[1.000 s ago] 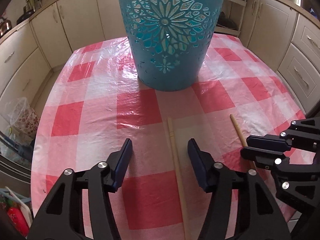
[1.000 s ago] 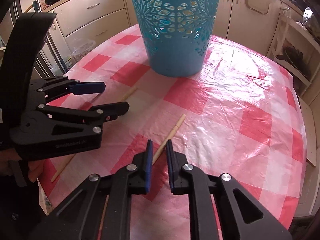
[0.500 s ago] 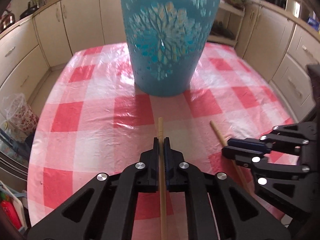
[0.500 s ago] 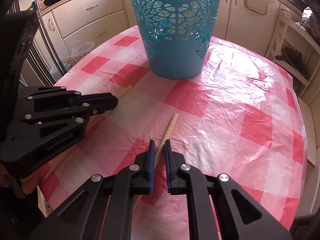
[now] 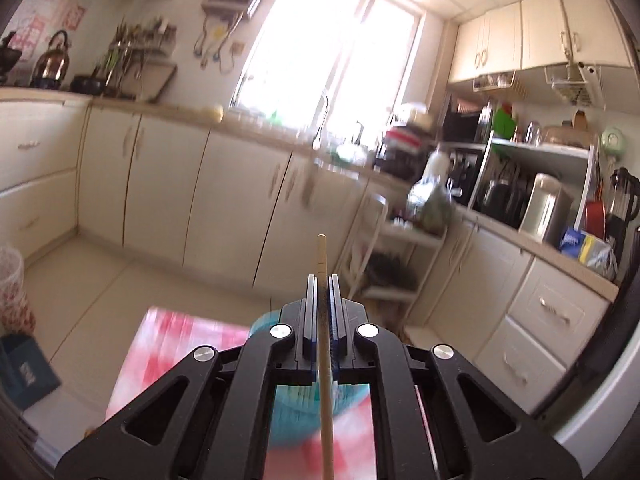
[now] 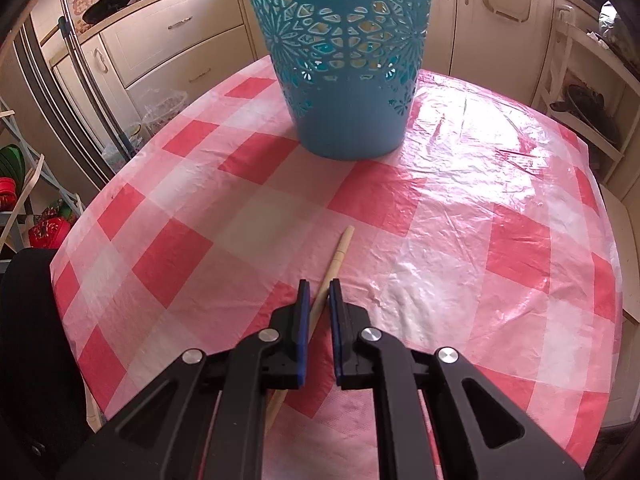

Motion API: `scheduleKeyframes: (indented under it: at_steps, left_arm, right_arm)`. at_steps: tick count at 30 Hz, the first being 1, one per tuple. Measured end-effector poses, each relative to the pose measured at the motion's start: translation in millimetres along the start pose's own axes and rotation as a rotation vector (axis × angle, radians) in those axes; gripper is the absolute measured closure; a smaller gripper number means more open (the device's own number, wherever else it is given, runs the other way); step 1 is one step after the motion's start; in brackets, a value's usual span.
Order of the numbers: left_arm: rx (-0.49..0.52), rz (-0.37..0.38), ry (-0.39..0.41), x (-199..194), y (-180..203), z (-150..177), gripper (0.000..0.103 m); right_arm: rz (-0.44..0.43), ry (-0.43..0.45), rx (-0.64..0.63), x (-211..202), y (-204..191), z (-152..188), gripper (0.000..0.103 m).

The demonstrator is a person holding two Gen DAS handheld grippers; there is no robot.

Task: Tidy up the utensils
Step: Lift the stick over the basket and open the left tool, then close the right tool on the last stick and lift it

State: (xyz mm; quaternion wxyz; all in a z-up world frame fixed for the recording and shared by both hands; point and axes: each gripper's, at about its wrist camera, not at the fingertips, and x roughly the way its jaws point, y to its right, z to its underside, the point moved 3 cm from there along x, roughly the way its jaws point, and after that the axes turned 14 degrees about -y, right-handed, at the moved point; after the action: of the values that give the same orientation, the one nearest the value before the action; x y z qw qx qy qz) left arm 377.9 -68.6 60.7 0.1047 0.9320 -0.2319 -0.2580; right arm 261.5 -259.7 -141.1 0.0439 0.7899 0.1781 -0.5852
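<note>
1. 2 chopsticks are showing across the views, 1 in each. In the left wrist view, the left gripper (image 5: 321, 280) is clamping a wooden chopstick (image 5: 322, 308) between its fingers, the blue pads pressing it from both sides, and the stick is running lengthwise along the jaws with its blunt end poking out past the tips. The camera is pointing up and across the kitchen toward the window and cabinets, so the gripper is being held high, and the blue basket (image 5: 288, 404) is appearing blurred below the fingers, above the checked tablecloth (image 5: 180, 344). I am judging this to be the carry step: the stick is off the table and travelling over the basket. The next move is calling for tipping the stick down over the basket's mouth and opening the jaws only once its lower end is inside the rim

2. In the right wrist view, the right gripper (image 6: 319, 284) is sitting low over the table with its jaws nearly together, a narrow gap left between the pads. The second chopstick (image 6: 338, 256) is lying flat on the cloth, running through that gap at a slant; whether the pads are already pinching it I cannot tell. The basket is standing upright well beyond it. Here the step is looking like the pick-up, which is calling for a firm squeeze before lifting
</note>
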Motion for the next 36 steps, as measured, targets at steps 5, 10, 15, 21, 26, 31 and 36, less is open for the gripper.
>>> scheduleKeyframes:
  at_steps: [5, 10, 15, 21, 26, 31, 36]
  left_arm:
    - [-0.042, 0.007, 0.077, 43, 3, -39, 0.098]
    - [-0.072, -0.052, 0.097, 84, -1, -44, 0.098]
    - [-0.052, -0.109, 0.065, 105, -5, -29, 0.098]
    - [0.032, -0.139, -0.046, 112, -5, -3, 0.098]
    - [0.063, -0.199, -0.090, 80, -16, 19, 0.052]
    - [0.029, -0.253, -0.072, 20, -49, 50, 0.028]
    - [-0.078, -0.302, -0.134, -2, -98, 93, 0.025]
  right_arm:
    - [-0.013, 0.008, 0.002, 0, 0, 1, 0.092]
    - [-0.028, 0.012, 0.009, -1, 3, 2, 0.092]
    - [-0.032, 0.013, 0.011, -2, 4, 3, 0.092]
    - [-0.023, 0.012, 0.002, -2, 2, 3, 0.092]
    - [-0.020, 0.020, -0.006, -1, 1, 4, 0.094]
    - [-0.123, 0.014, 0.035, -3, 9, 7, 0.097]
    - [-0.229, 0.029, 0.046, -14, 6, 10, 0.097]
